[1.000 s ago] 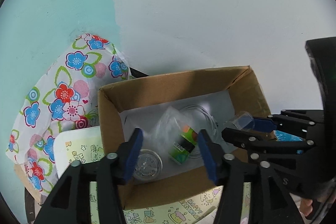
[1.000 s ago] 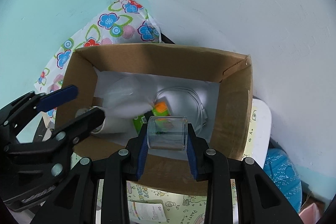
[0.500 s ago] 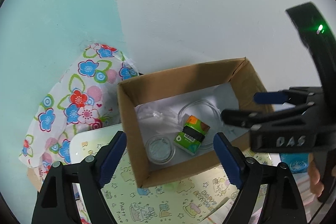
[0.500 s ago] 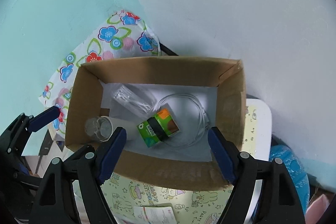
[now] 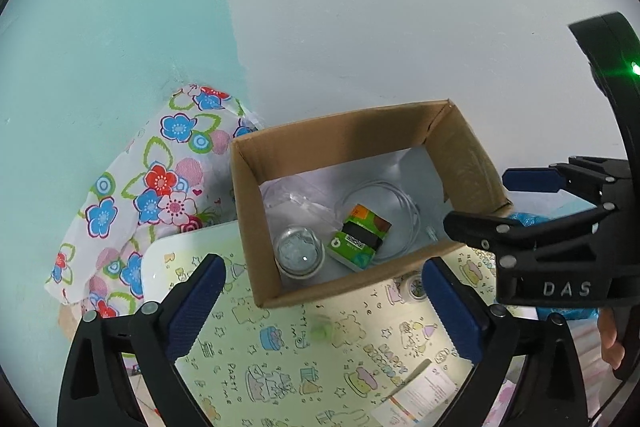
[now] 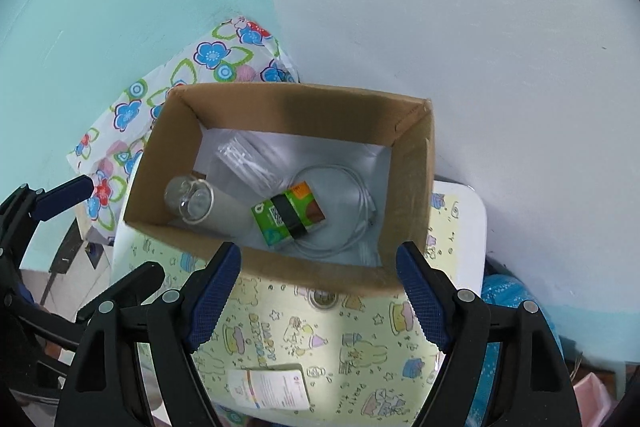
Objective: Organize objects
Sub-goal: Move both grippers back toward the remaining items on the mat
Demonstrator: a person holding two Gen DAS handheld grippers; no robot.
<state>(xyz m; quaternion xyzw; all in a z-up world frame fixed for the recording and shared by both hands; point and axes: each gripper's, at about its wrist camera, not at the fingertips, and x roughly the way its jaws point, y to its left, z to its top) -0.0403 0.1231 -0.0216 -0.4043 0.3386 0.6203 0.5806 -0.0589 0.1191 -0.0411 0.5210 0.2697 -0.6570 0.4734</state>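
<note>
A pale yellow table covered in cartoon birthday print (image 6: 360,339) fills the near part of both views, with a flowered white cloth (image 5: 160,187) heaped at its far left against the teal and white wall. On the table's far side stands an open brown cardboard box (image 6: 412,187), lined with white paper. Both grippers hang above the table on the near side of the box, touching nothing. The left gripper (image 5: 322,301) has its blue-padded jaws spread wide, with only the printed tabletop and the near wall of the box showing between them. The right gripper (image 6: 318,291) is likewise spread wide and holds nothing; in the left wrist view it shows at the right edge, its fingers pointing left over the right end of the box. Inside the box, a coiled white cable (image 6: 352,211) lies toward the right, and a crumpled clear plastic bag (image 6: 248,163) lies at the far left. A green and orange carton with a black band (image 6: 288,215) lies on its side in the middle, touching the cable. A clear cylindrical glass (image 6: 200,205) lies on its side at the near left, just beside the carton. A small printed leaflet (image 6: 272,387) lies on the near tabletop.
</note>
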